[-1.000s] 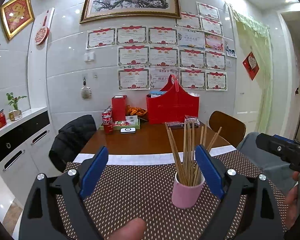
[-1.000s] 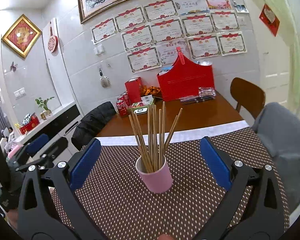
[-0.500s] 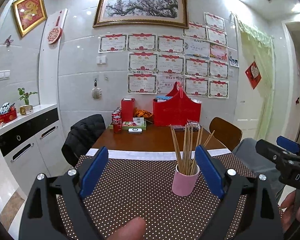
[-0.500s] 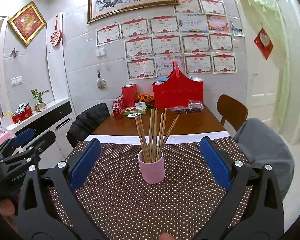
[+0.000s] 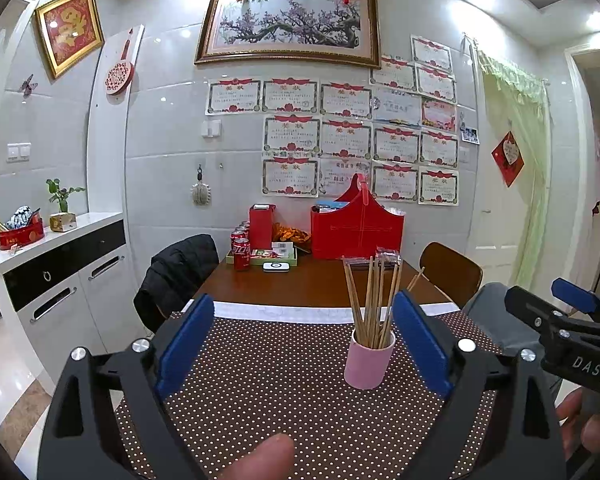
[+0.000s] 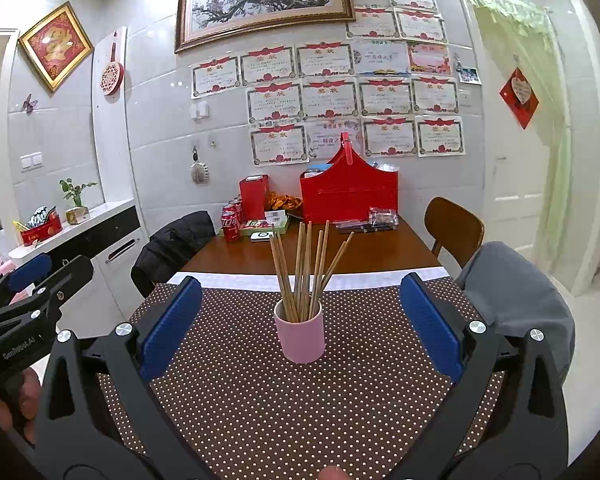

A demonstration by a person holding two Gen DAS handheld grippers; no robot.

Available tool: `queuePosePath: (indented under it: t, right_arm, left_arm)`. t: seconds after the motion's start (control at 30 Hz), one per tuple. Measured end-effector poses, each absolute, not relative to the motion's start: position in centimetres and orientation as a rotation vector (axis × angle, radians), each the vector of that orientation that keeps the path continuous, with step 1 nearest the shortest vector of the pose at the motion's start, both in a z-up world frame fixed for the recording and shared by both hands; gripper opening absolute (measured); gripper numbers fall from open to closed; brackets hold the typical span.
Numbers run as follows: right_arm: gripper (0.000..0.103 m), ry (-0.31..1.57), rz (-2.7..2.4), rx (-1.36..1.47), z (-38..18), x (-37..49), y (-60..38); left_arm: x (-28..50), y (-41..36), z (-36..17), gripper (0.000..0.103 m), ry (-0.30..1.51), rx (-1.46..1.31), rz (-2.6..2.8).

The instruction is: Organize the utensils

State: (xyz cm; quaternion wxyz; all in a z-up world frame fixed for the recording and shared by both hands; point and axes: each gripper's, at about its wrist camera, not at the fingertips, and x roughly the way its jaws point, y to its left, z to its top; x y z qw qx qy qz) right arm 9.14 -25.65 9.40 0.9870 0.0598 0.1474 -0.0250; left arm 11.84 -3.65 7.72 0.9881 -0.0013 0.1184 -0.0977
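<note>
Here both the left gripper [image 5: 302, 340] and right gripper [image 6: 298, 320] are hovering with fingers spread wide, gripping nothing, aiming level at the pink cup [image 6: 299, 335] of chopsticks [image 6: 305, 268].

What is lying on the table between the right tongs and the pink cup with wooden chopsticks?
Nothing: the right wrist view shows only bare brown polka-dot tablecloth between the open right tongs and the pink cup of wooden chopsticks.
</note>
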Motion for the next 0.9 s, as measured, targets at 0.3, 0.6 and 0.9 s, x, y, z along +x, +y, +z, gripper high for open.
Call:
queuePosePath:
  t: [0.3, 0.6, 0.9]
  right_arm:
    - [0.097, 0.292, -0.054, 0.103, 9.3, 8.8, -25.1]
    - [0.097, 0.29, -0.061, 0.1, 9.1, 8.7, -24.8]
    - [0.097, 0.283, -0.067, 0.095, 9.1, 8.3, -24.8]
  left_arm:
    - [11.2, -4.0, 7.6, 0.09, 0.241, -0.002, -0.205]
    - [11.1, -4.0, 7.6, 0.09, 0.242, 0.0, -0.208]
    - [10.6, -4.3, 7.6, 0.09, 0.236, 0.005, -0.201]
